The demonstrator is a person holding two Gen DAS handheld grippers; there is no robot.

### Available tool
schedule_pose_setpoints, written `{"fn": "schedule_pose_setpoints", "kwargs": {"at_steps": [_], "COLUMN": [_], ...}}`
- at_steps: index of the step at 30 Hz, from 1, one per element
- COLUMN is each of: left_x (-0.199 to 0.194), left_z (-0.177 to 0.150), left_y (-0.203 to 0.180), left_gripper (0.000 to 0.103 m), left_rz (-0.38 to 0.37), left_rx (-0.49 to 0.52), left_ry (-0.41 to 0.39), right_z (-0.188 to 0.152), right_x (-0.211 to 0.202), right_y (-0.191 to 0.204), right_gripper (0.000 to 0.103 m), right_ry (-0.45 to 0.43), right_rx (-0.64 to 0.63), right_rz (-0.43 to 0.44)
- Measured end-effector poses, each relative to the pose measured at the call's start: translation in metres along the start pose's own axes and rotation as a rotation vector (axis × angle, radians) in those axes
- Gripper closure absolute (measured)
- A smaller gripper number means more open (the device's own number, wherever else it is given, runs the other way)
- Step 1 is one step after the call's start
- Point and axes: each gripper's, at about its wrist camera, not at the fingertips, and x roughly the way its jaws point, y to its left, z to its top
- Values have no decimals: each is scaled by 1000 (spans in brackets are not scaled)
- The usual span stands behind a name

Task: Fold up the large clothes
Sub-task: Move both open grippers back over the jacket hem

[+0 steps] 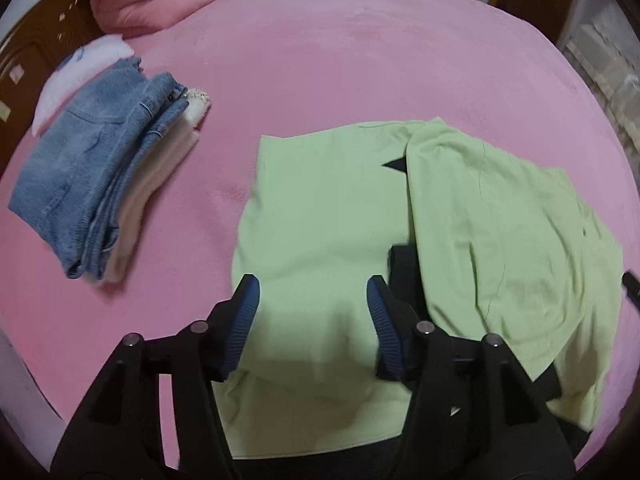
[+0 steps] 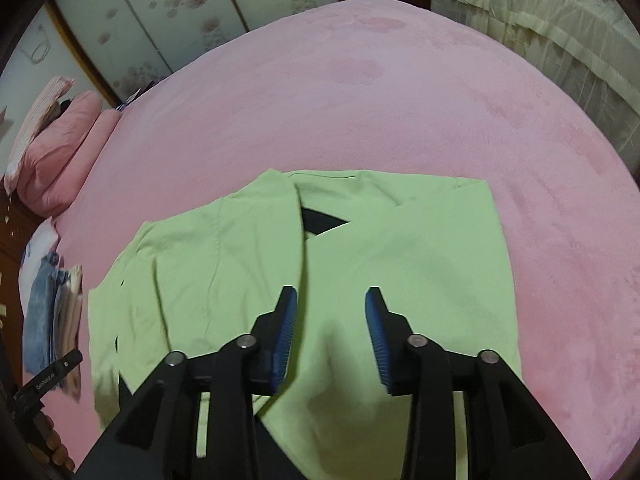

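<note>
Two grippers, left gripper point(image 1: 313, 292) and right gripper point(image 2: 331, 304), both spread, over one green shirt point(image 2: 420, 264) (black print).

My light green garment point(image 1: 328, 208) with black patches lies on a pink bed point(image 1: 360, 60); blue denim point(image 1: 80, 168) tops the pile; my gripper point(image 2: 331, 300) pads are blue.

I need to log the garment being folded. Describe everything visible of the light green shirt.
The light green shirt is a soft, matte knit with black fabric showing at the opening between its flaps and at its lower edges. It lies flat on the pink bedspread, partly folded: both side panels are turned inward and overlap near the middle, leaving mild wrinkles. The left gripper and the right gripper hover over its near part with jaws open, gripping nothing. It lies apart from the stack of folded jeans.
</note>
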Motion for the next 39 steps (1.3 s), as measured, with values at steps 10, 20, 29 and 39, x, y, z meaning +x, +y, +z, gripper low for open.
{"fn": "schedule_pose_setpoints", "kwargs": {"at_steps": [10,20,29,39], "left_x": [-4,-25,-42,-109], "left_z": [-52,-86,-124,-180], "left_y": [-14,-24,-22,-18], "left_gripper": [49,42,42,42], "left_rz": [-20,-32,-20,-20], "left_rx": [247,450,425,350], "left_ry": [81,90,119,111], "right_z": [-41,-112,-167,-213], "right_x": [-58,-90,-128,-204], "right_y": [14,25,28,-16], "right_gripper": [21,18,18,18], "right_ry": [7,54,22,-23], "right_rx": [-78,77,65,78], "right_rz": [-53,-45,0,75]}}
